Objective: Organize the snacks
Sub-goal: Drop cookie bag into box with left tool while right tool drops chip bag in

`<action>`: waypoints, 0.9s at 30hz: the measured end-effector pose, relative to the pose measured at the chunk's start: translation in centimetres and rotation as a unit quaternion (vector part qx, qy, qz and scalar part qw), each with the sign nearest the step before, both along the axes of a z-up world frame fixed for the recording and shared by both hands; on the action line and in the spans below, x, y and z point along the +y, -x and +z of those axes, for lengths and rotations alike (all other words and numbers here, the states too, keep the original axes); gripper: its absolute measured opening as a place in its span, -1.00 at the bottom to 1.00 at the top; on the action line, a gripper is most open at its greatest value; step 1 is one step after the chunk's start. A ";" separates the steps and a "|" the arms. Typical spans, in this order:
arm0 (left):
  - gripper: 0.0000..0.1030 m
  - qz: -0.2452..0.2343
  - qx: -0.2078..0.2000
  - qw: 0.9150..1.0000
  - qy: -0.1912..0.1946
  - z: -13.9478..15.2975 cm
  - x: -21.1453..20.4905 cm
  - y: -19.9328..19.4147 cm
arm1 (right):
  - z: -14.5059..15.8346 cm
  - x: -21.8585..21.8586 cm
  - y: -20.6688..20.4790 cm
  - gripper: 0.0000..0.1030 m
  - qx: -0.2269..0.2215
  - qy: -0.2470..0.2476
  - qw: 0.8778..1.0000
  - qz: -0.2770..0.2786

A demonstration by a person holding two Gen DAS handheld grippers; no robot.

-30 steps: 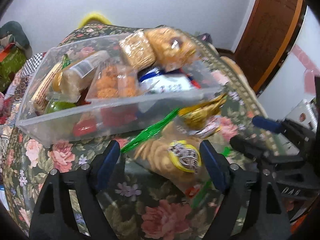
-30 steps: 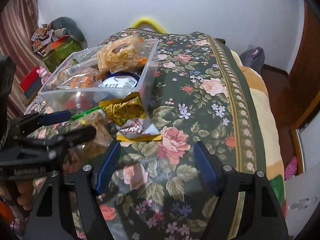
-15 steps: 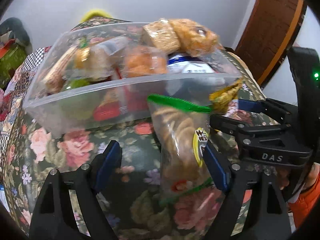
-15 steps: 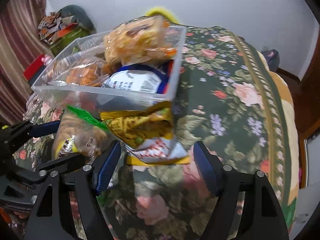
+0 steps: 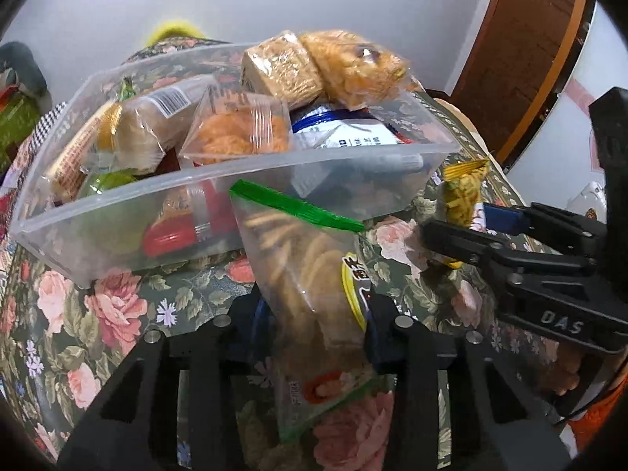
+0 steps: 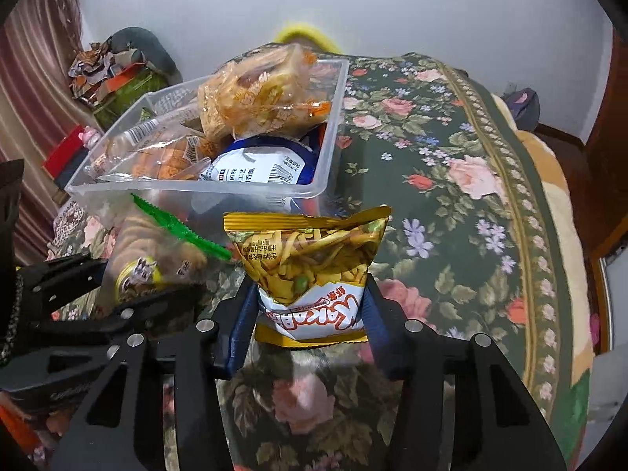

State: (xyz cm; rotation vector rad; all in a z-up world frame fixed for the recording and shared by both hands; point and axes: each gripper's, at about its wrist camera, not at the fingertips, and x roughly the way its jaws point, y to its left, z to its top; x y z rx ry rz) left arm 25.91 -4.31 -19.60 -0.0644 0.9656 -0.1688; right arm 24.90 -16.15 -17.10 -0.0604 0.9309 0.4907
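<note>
From my left wrist view the cracker bag point(image 5: 310, 294) hid the left gripper's point(image 5: 314, 322) blue pads almost wholly. The chip packet point(image 6: 310, 271) covered the right gripper's point(image 6: 310, 314) pad faces. Items low in the clear bin point(image 5: 117, 219) were smeared behind its wall; I couldn't identify them. Packet print was too small to read.

left wrist cam: rides the left gripper point(image 5: 314, 322), tilted down, close on the bin point(image 5: 117, 231), right gripper point(image 5: 451, 235) at its right edge | right wrist cam: same tilt, beside it, close on the bin point(image 6: 329, 149) corner | shared: bin, floral cloth point(image 5: 117, 306), biscuit bag point(image 6: 157, 259), noodle pack point(image 6: 310, 259), white wall point(image 6: 431, 11)
</note>
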 end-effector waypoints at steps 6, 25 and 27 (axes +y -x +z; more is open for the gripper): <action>-0.24 0.007 -0.018 1.000 0.003 2.3 0.9 1.1 | 1.8 -0.2 1.0 -0.10 -0.016 -0.016 1.000 0.007; -0.24 0.050 -0.105 0.993 -0.010 11.4 7.4 0.7 | 7.2 3.9 -1.3 -0.10 -0.078 -0.048 0.995 0.035; -0.24 0.056 -0.103 0.993 -0.011 11.3 8.0 -0.2 | 7.2 4.7 -1.9 -0.10 -0.078 -0.048 0.995 0.039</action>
